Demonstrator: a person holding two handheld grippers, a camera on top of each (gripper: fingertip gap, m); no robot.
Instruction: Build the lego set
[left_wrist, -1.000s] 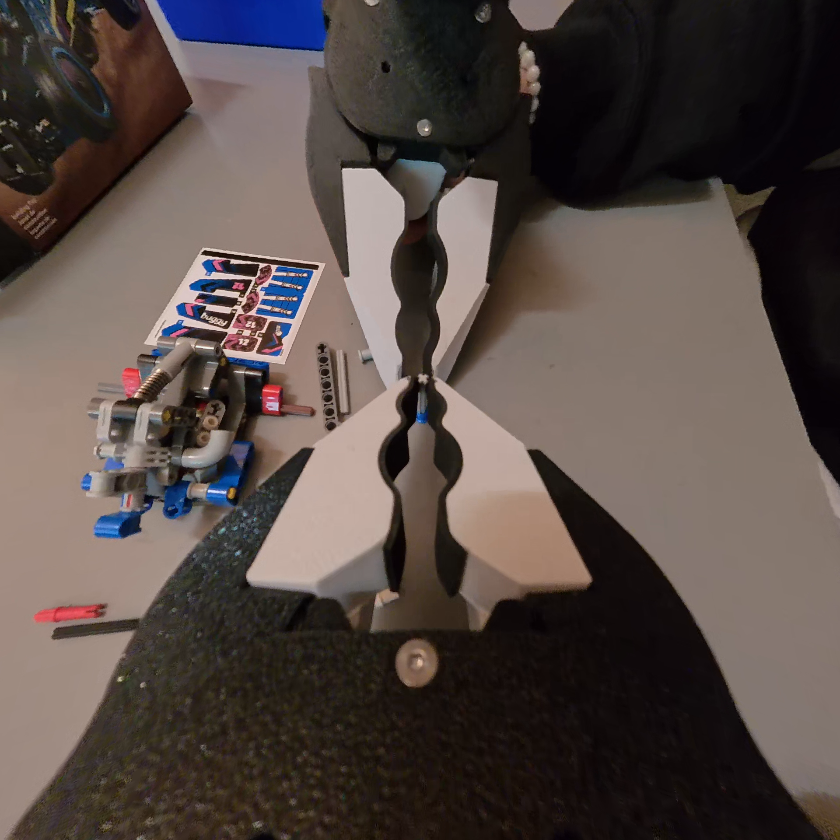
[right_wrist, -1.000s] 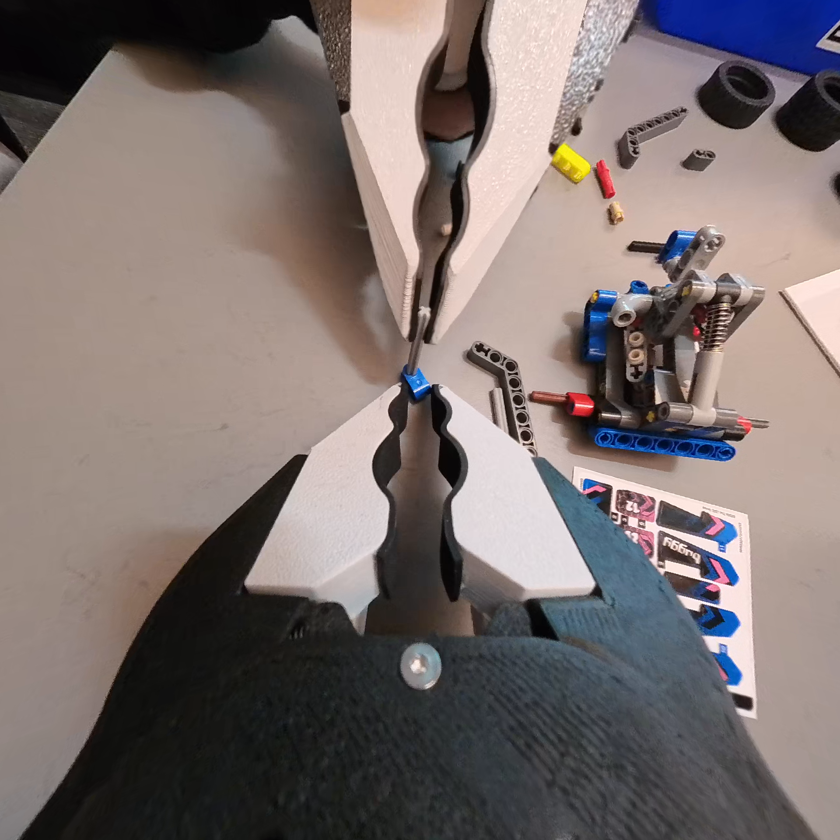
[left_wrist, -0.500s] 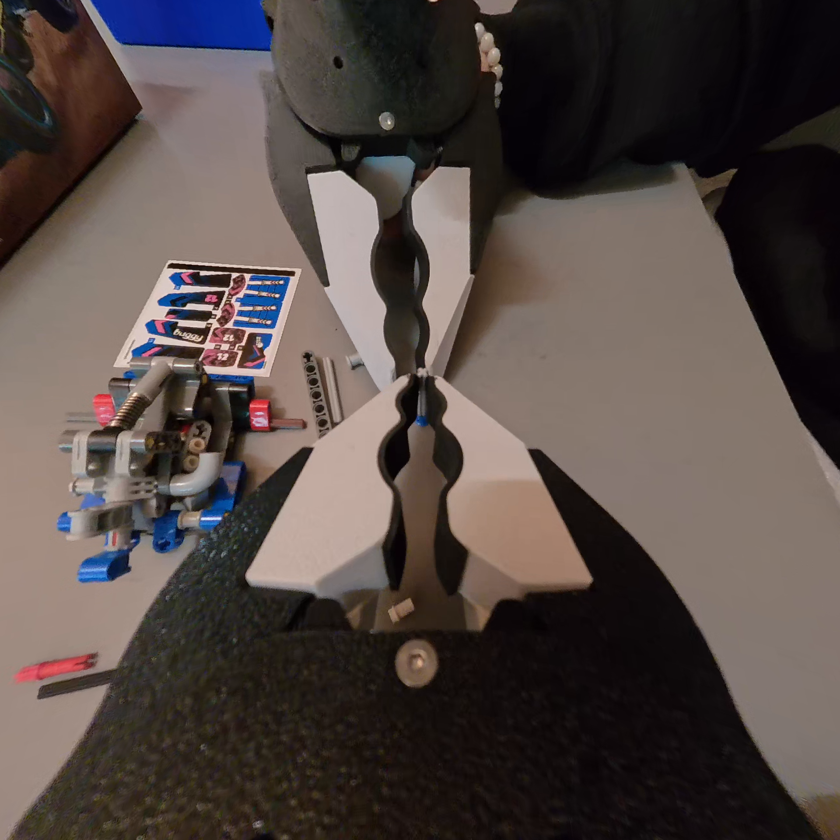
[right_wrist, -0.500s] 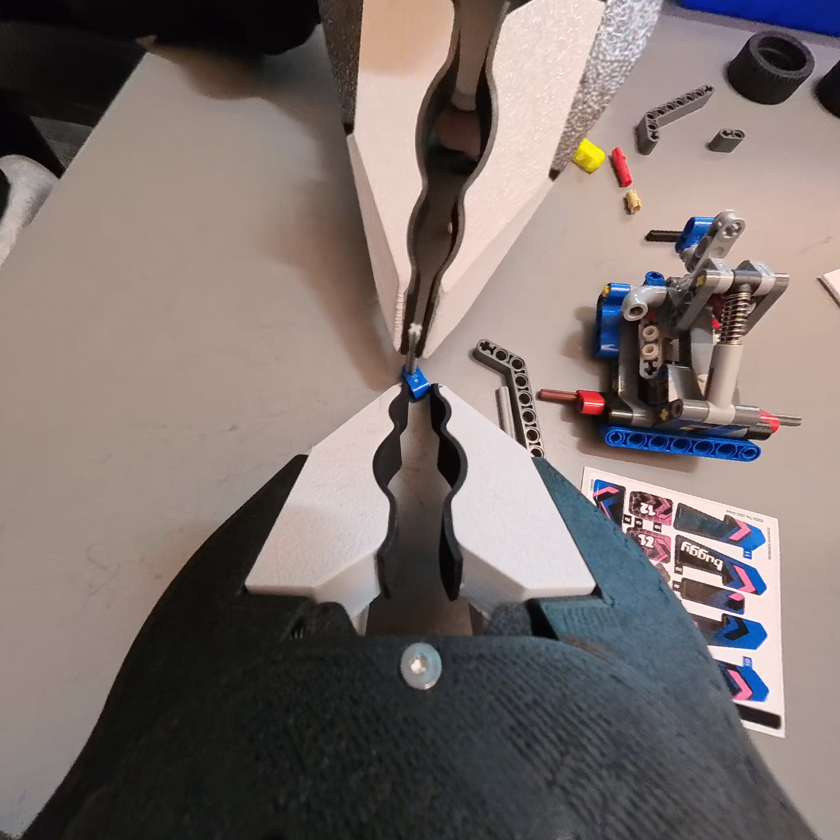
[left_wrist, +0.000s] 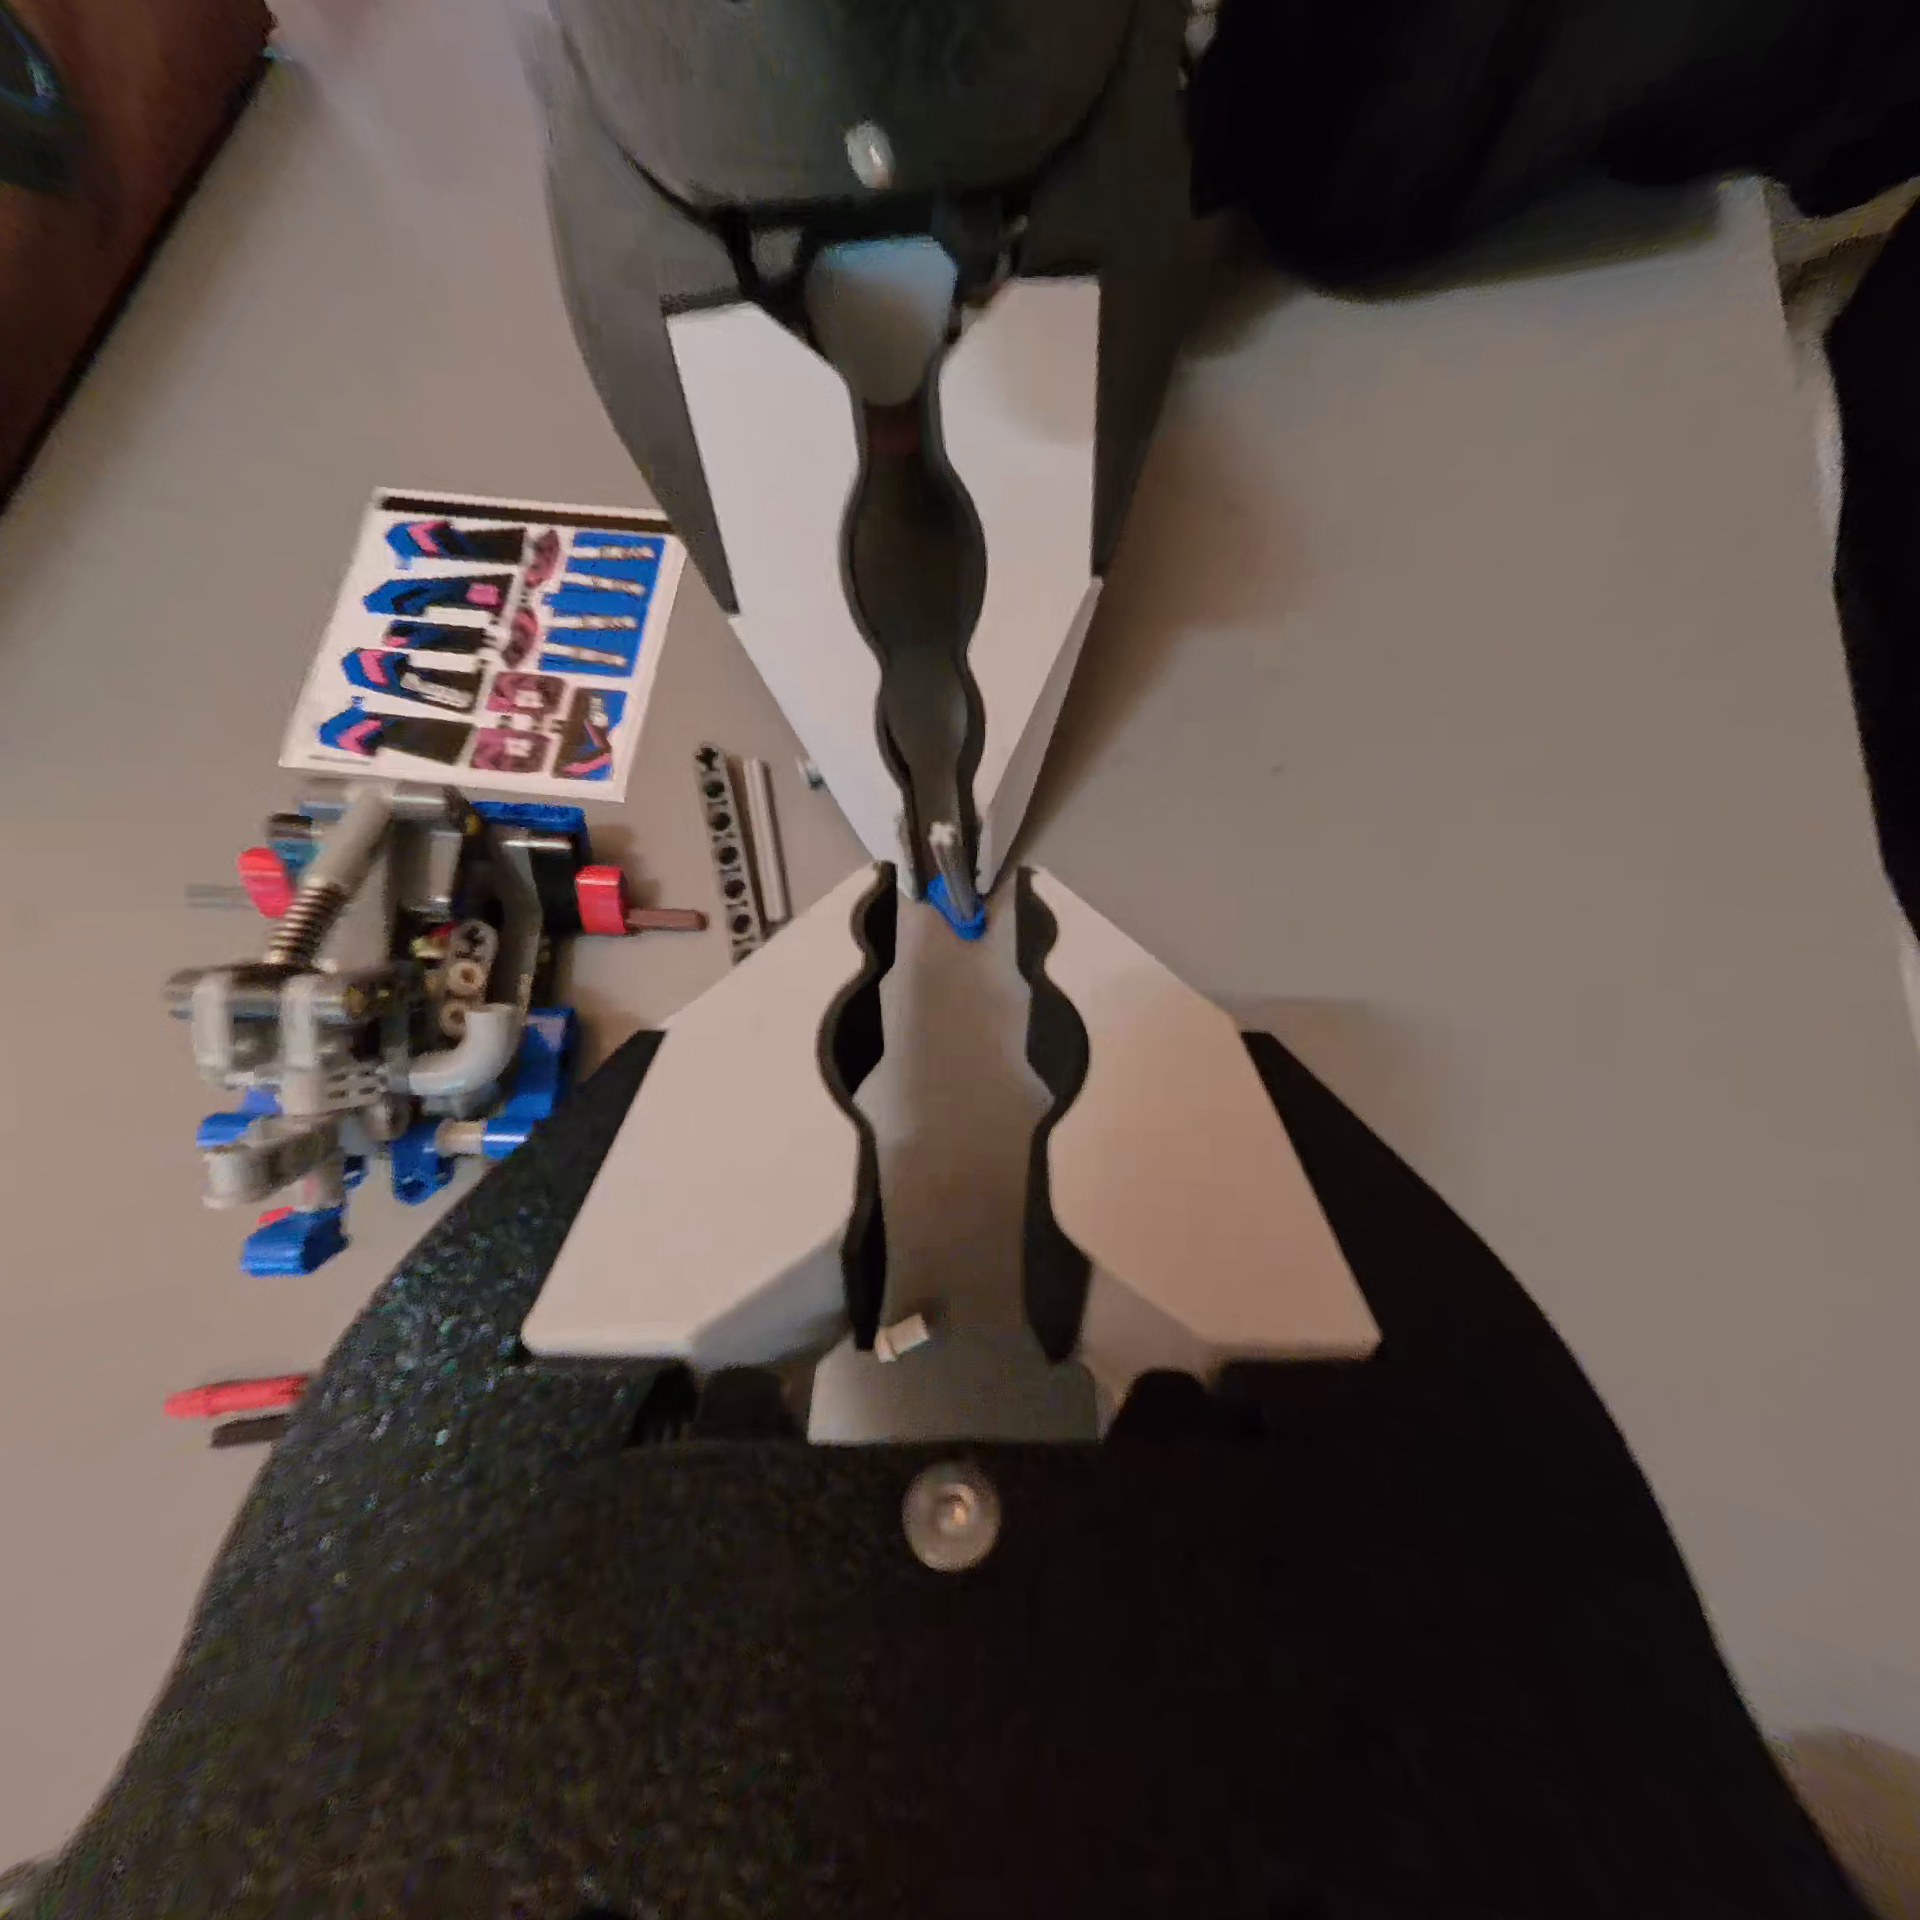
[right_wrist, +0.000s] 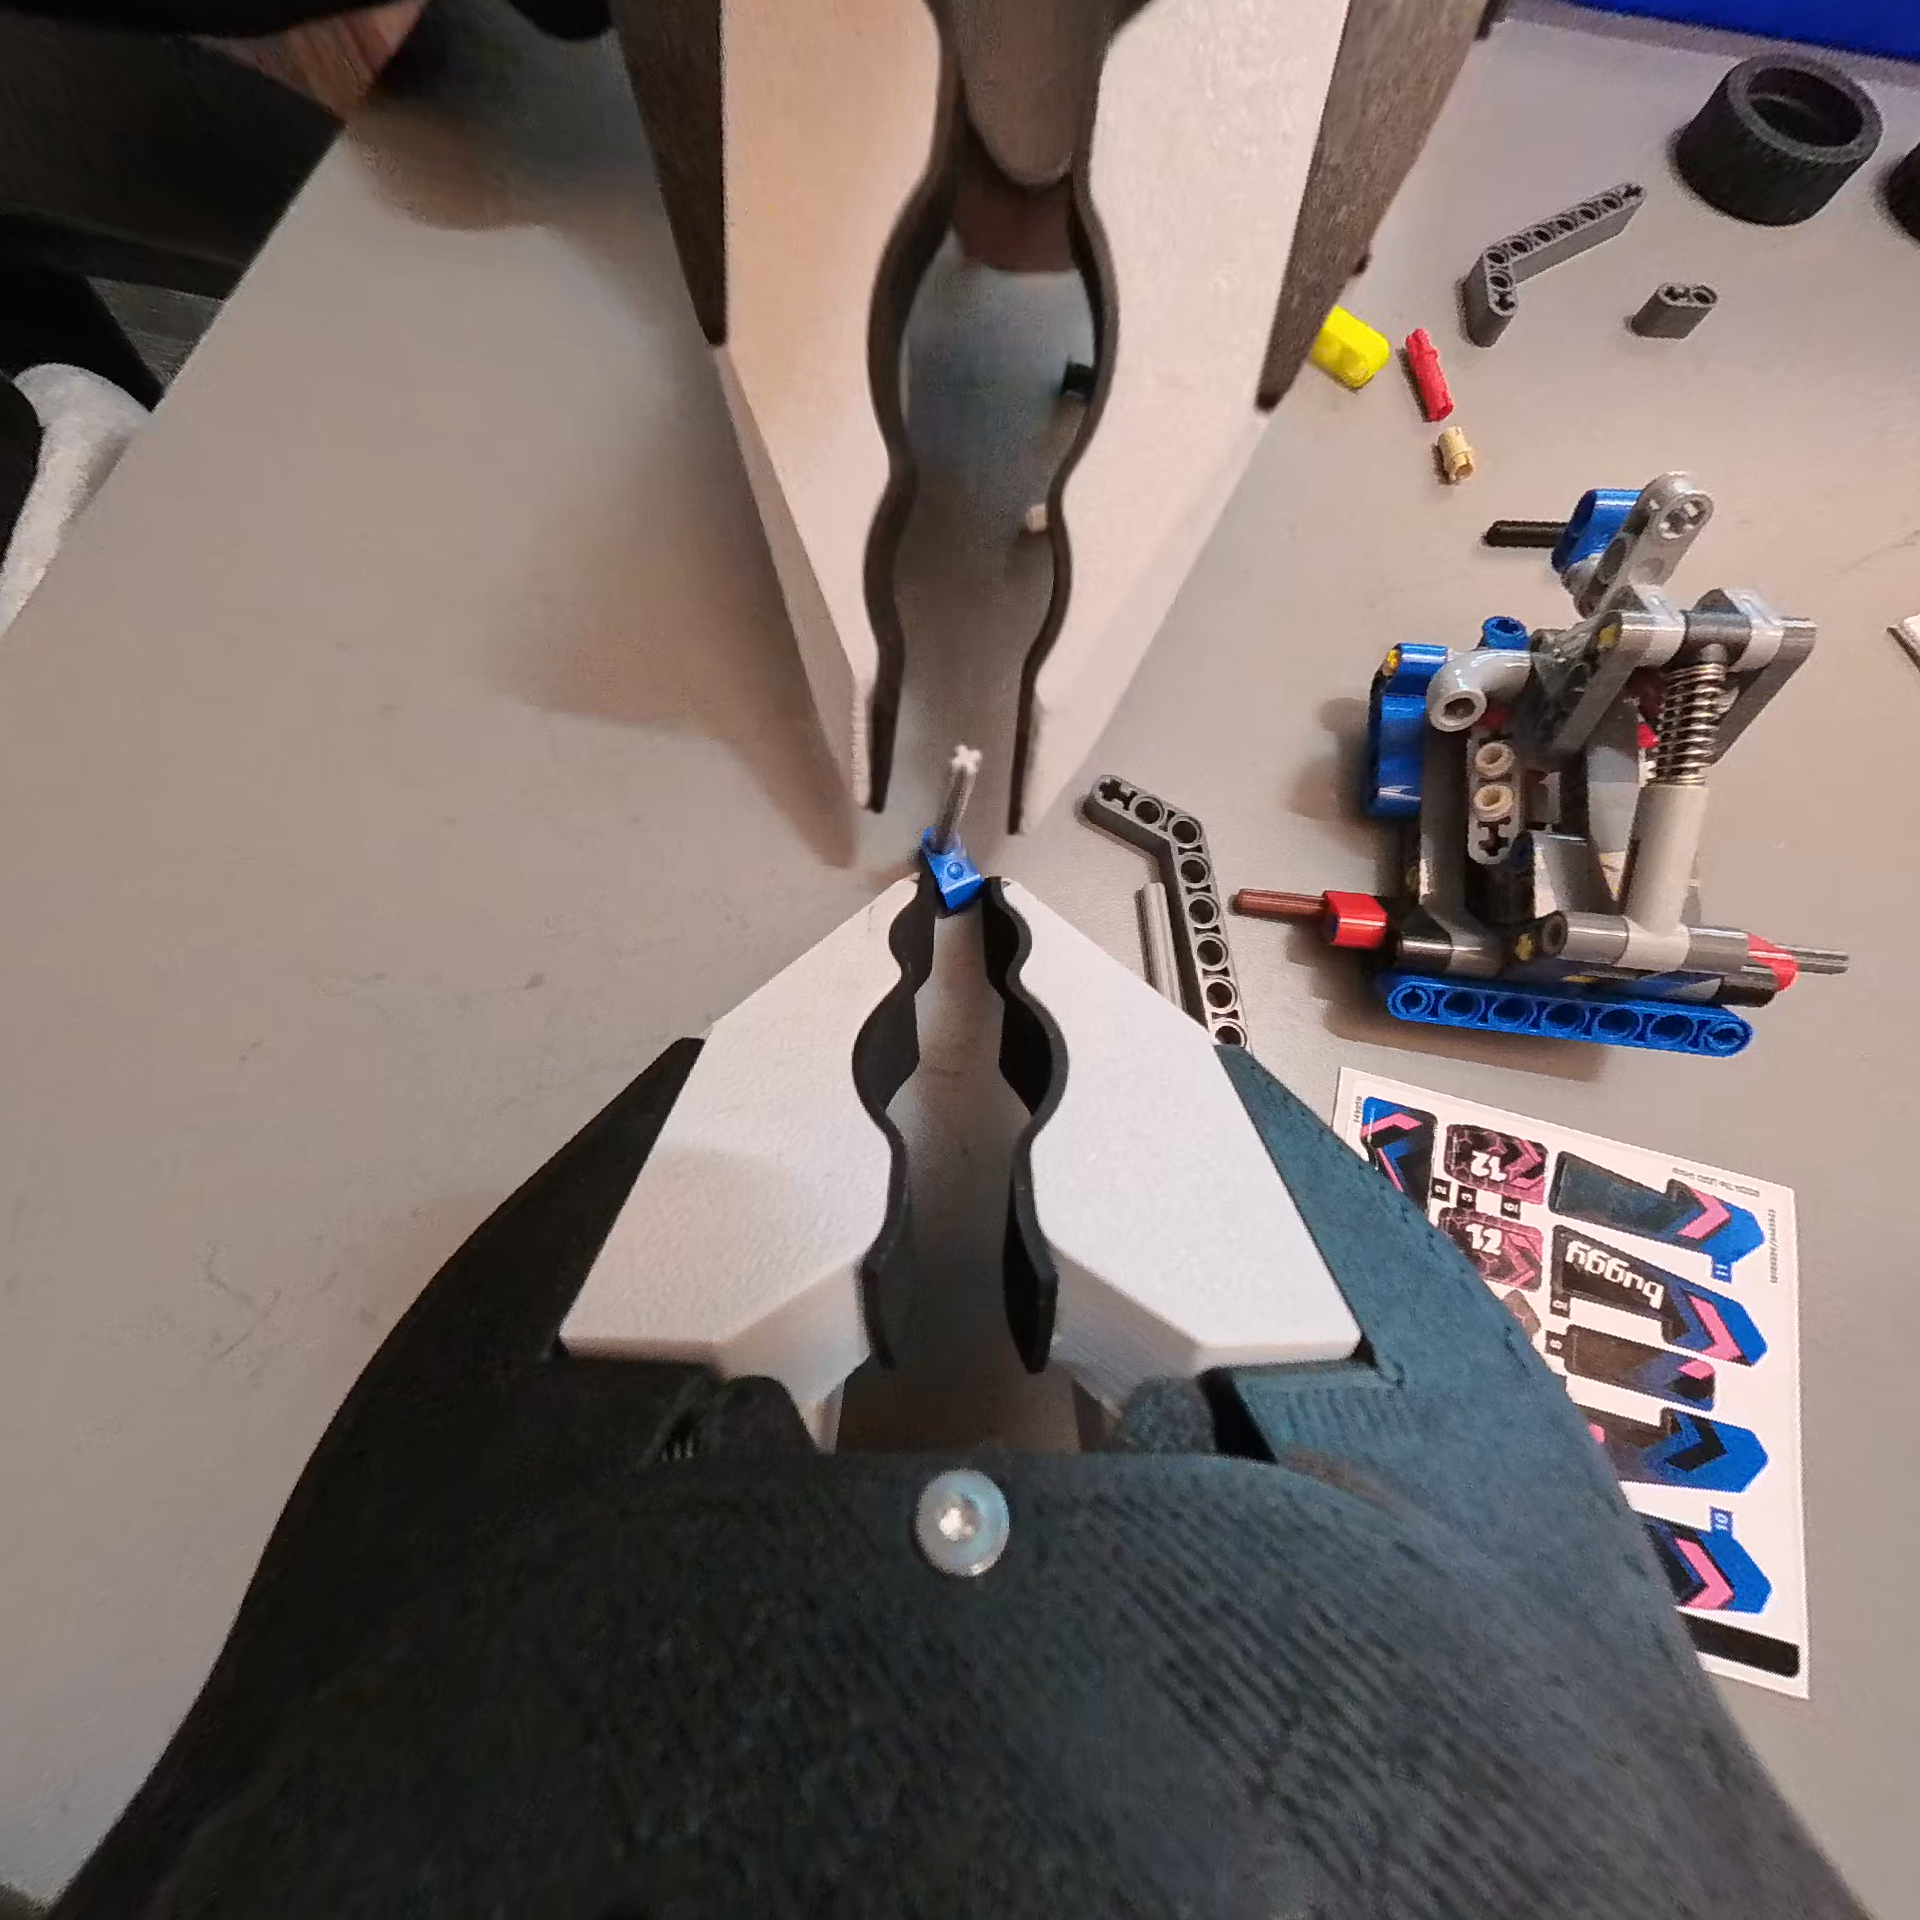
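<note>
1. Grey table (right_wrist: 364, 644) carried everything, and the two grippers met tip to tip over its middle.
2. Black-bodied, with pale fingers, the left gripper (left_wrist: 956, 883) had its fingers spread apart, gripping nothing; the blue piece sat in the gap at their tips, and whether it touched them could not be told.
3. Facing it, the right gripper (right_wrist: 951, 888) was clenched on the small blue piece (right_wrist: 951, 871), pinched at the very tips of its fingers.
4. Part-built blue and grey model (right_wrist: 1579, 810), with a coil spring and a red-capped rod sticking out sideways, stood on the table to the right of the right gripper, well clear of both grippers.
5. Printed sticker sheet (right_wrist: 1621, 1330) in blue, pink and black lay flat just beside the model, nearer the right gripper's body.
6. Black tyre (right_wrist: 1782, 135) sat at the far edge in the right wrist view.
7. Dark grey bent beam (right_wrist: 1184, 894) lay between the gripper tips and the model, with a pale rod alongside it.
8. Thin grey axle (right_wrist: 958, 800) stuck out of the blue piece, pointing into the left gripper's open gap without touching either finger.
9. Yellow, red and tan small parts (right_wrist: 1351, 348) lay loose farther off.
</note>
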